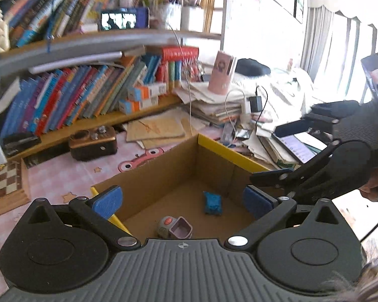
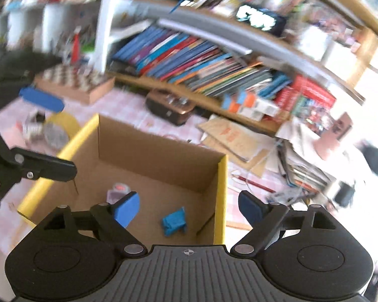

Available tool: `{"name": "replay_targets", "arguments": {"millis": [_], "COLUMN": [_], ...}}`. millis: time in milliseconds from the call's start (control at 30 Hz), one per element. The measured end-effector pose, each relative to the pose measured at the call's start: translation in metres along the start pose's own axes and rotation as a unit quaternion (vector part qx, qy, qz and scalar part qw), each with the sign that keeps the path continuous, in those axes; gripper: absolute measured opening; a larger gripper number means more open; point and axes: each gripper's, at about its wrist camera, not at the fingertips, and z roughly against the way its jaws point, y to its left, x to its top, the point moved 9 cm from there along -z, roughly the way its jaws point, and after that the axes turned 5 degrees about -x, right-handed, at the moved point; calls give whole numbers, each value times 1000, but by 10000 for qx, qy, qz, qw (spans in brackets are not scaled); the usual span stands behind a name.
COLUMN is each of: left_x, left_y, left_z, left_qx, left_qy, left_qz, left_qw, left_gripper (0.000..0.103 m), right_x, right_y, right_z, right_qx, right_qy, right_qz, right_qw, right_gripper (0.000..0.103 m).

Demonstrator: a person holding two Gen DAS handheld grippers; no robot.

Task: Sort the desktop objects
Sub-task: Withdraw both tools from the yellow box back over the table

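Note:
An open cardboard box with yellow flaps [image 1: 163, 166] stands on the pink desk; it also shows in the right wrist view [image 2: 151, 151]. Inside lie a small blue toy [image 1: 212, 202], seen too in the right wrist view [image 2: 174, 221], and a grey-pink toy truck [image 1: 174, 227], partly hidden behind a finger in the right wrist view [image 2: 117, 190]. My left gripper [image 1: 182, 201] is open and empty above the box. My right gripper [image 2: 189, 207] is open and empty over the box's right wall. The right gripper [image 1: 272, 178] also shows in the left wrist view.
A bookshelf [image 1: 75, 100] runs along the back. A brown box [image 1: 93, 143], a chessboard [image 1: 5, 183], loose papers [image 1: 158, 128], a paper stack with a pink cup [image 1: 220, 75] and chargers [image 1: 252, 104] surround the cardboard box. Small objects [image 2: 45, 130] lie left of it.

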Motion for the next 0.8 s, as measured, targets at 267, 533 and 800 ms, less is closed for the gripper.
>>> {"name": "replay_targets", "arguments": {"millis": [267, 533, 800], "left_x": [-19, -59, -114], "left_y": [-10, -10, -5], "left_z": [55, 97, 125], "left_qx": [228, 521, 915], "left_qy": [-329, -396, -183], "left_qz": [36, 339, 574], "left_qw": [9992, 9973, 9940], "left_gripper": [103, 103, 103], "right_x": [-21, -50, -90], "right_y": [-5, 20, 61], "right_z": [56, 93, 105], "right_qx": [-436, -636, -666], "right_qy": [-248, -369, -219], "right_qz": [-728, -1200, -1609], "right_qw": [9961, 9900, 9845], "right_gripper": [88, 89, 89]}}
